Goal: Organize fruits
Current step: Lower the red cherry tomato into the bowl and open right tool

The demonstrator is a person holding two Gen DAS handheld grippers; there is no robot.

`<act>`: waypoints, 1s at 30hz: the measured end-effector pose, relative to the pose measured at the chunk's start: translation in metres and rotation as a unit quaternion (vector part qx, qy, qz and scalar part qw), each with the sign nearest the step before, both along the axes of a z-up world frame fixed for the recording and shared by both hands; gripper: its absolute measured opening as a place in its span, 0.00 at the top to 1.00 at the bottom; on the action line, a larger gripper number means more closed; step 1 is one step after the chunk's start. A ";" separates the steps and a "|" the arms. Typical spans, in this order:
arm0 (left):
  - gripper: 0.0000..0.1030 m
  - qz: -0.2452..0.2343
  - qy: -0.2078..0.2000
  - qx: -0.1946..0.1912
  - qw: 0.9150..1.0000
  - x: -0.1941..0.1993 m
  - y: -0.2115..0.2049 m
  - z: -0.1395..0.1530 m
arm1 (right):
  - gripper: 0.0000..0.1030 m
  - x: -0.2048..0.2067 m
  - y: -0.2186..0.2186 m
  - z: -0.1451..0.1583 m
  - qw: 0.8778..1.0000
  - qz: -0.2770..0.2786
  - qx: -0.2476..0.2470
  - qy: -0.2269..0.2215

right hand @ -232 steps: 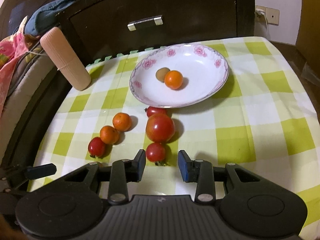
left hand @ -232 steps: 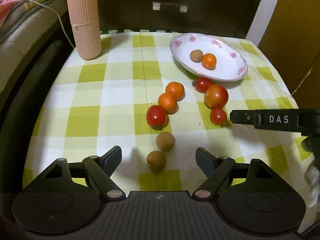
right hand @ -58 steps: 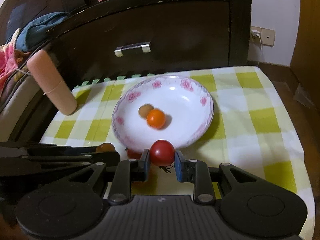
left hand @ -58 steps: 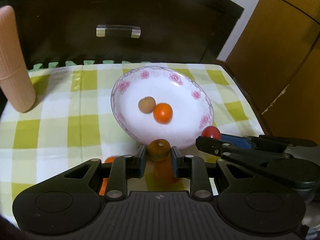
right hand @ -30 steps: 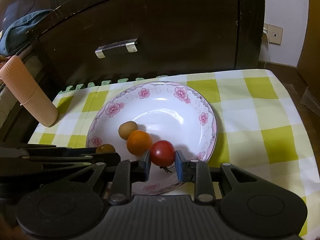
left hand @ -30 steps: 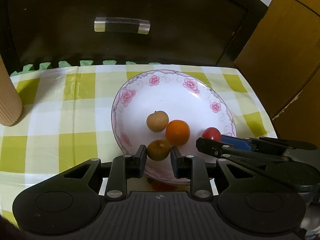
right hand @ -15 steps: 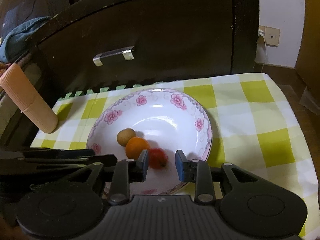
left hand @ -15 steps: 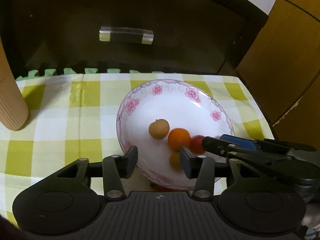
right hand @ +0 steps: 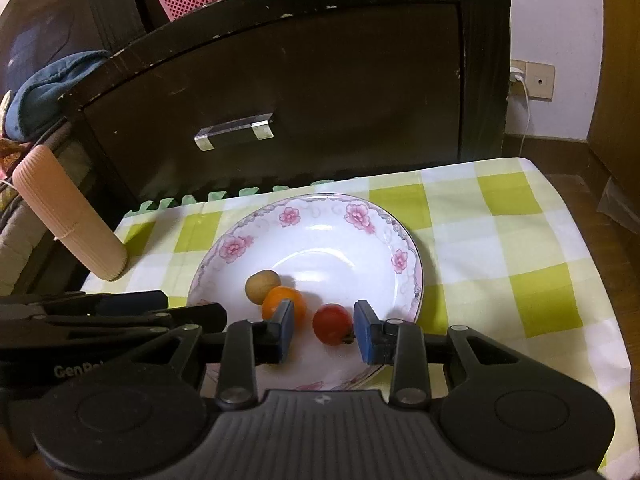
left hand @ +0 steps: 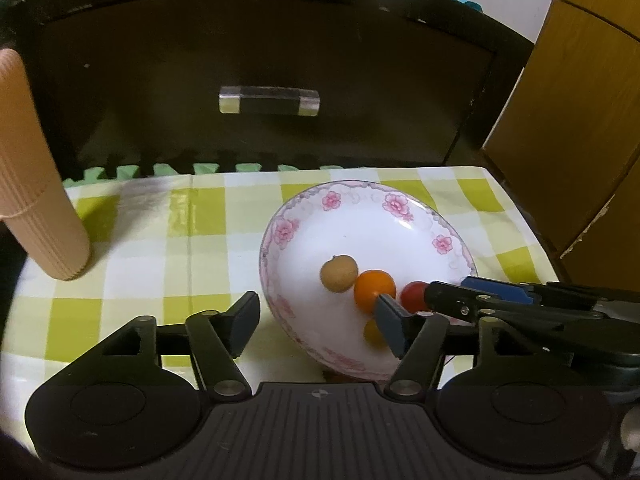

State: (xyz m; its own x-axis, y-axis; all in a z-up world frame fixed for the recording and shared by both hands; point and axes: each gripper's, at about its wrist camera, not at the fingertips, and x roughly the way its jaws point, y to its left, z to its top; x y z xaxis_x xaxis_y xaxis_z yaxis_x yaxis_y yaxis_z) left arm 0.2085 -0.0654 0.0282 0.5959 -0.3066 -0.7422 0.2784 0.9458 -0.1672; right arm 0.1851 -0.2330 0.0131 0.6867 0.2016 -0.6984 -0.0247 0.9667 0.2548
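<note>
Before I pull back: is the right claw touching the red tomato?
Apart. In the right wrist view the right claw is open, and white plate shows between the red tomato and each blue pad.

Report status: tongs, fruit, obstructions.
Left tongs open, empty. Right tongs open, astride cherry tomato lying in floral plate. Left tongs crowd plate's near rim.

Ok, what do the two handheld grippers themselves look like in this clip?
Both are matte black plastic. The left gripper and right gripper each have a ribbed centre plate, round discs either side, silver pivot screws and blue finger pads. Partial white lettering "GenRo" marks the left one's side.
</note>
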 end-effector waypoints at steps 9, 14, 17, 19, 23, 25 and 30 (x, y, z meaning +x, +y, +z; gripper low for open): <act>0.17 0.022 -0.023 0.006 0.999 -0.016 0.011 0.010 | 0.69 -0.013 0.007 0.008 1.000 0.007 -0.002 -0.004; 0.17 0.022 -0.045 0.014 0.999 -0.027 0.014 0.017 | 0.68 -0.021 0.009 0.014 1.000 0.008 0.005 -0.011; 0.17 0.018 -0.048 0.021 0.998 -0.033 0.014 0.016 | 0.67 -0.027 0.010 0.015 1.000 0.008 0.006 -0.013; 0.16 0.017 -0.045 0.022 0.999 -0.037 0.017 0.015 | 0.67 -0.031 0.011 0.016 1.000 0.008 0.008 -0.012; 0.16 0.016 -0.045 0.029 0.998 -0.046 0.020 0.016 | 0.67 -0.039 0.014 0.015 1.000 0.013 0.009 -0.008; 0.16 0.015 -0.042 0.030 0.999 -0.051 0.023 0.016 | 0.65 -0.044 0.016 0.014 1.000 0.016 0.009 -0.006; 0.16 0.011 -0.031 0.035 0.999 -0.063 0.029 0.014 | 0.64 -0.055 0.022 0.012 1.000 0.020 0.004 0.000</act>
State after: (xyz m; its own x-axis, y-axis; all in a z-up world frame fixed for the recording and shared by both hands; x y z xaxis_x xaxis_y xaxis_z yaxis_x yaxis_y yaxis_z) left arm 0.1456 -0.0366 0.0425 0.6477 -0.2413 -0.7227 0.2658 0.9605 -0.0825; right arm 0.1299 -0.2115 0.0252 0.6777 0.2345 -0.6970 -0.0638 0.9630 0.2620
